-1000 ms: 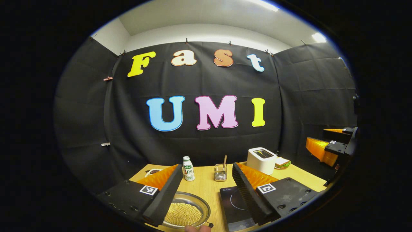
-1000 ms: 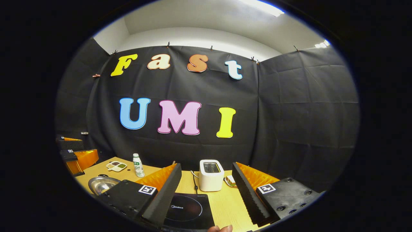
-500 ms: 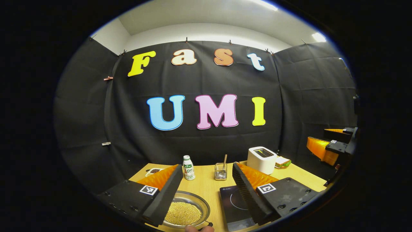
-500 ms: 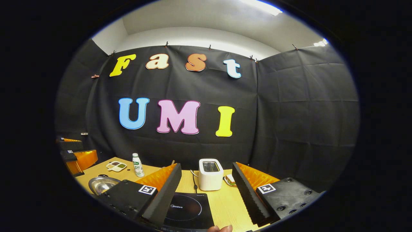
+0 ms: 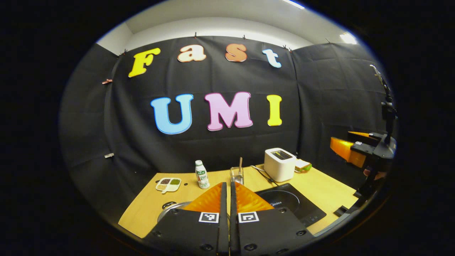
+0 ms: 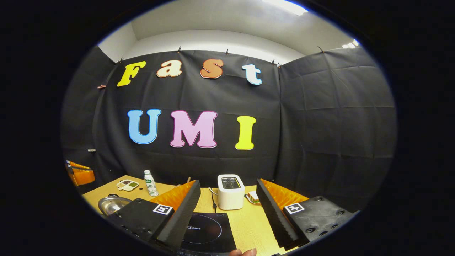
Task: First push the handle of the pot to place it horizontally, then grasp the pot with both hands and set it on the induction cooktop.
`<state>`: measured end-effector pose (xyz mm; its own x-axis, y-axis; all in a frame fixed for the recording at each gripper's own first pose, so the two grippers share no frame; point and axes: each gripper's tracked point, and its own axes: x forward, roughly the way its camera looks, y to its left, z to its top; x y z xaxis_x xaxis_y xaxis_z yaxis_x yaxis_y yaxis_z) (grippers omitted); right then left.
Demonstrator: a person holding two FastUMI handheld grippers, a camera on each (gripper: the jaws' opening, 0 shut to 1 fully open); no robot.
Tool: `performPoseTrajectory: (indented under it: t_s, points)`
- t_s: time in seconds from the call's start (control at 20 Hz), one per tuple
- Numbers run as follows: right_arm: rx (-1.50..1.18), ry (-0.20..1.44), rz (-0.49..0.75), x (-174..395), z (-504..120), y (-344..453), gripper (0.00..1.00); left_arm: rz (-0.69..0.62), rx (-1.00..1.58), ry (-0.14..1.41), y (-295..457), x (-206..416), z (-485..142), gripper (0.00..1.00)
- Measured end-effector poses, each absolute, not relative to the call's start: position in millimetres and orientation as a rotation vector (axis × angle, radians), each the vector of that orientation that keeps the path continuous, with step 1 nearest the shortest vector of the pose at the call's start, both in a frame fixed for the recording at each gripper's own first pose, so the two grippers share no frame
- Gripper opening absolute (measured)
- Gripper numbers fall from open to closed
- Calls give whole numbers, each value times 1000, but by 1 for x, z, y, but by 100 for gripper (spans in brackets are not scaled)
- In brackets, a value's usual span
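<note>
The steel pot (image 5: 170, 209) sits on the wooden table (image 5: 149, 202), low and left of my left gripper (image 5: 226, 185), whose fingers hide most of it. That gripper is shut, its fingers pressed together with nothing between them. One black pot handle (image 5: 167, 205) peeks out at the pot's far rim. The black induction cooktop (image 5: 291, 204) lies to the right of the pot. In the right gripper view the pot (image 6: 110, 204) lies at the lower left and the cooktop (image 6: 206, 231) sits under my open right gripper (image 6: 227, 183), which holds nothing.
A white toaster (image 6: 230, 192) with a cable stands behind the cooktop, a sandwich (image 6: 253, 197) beside it. A small bottle (image 5: 202, 174), a glass with a spoon (image 5: 236, 174) and a divided dish (image 5: 169, 184) stand at the back. A fingertip (image 6: 243, 252) shows at the bottom edge.
My left gripper has gone from open to shut and has shifted, so the table now looks farther off and the pot lies mostly behind its fingers. The right gripper has hardly moved.
</note>
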<state>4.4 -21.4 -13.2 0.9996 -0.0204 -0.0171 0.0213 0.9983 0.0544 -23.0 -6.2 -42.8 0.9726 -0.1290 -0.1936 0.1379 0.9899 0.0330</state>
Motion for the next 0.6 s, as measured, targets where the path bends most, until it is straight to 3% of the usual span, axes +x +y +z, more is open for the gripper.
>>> performPoseTrajectory:
  t_s: [0.6]
  points:
    - [97, 82, -76, 3, -45, -60, 98, -239, 100, 868, 39, -110, -208, 5]
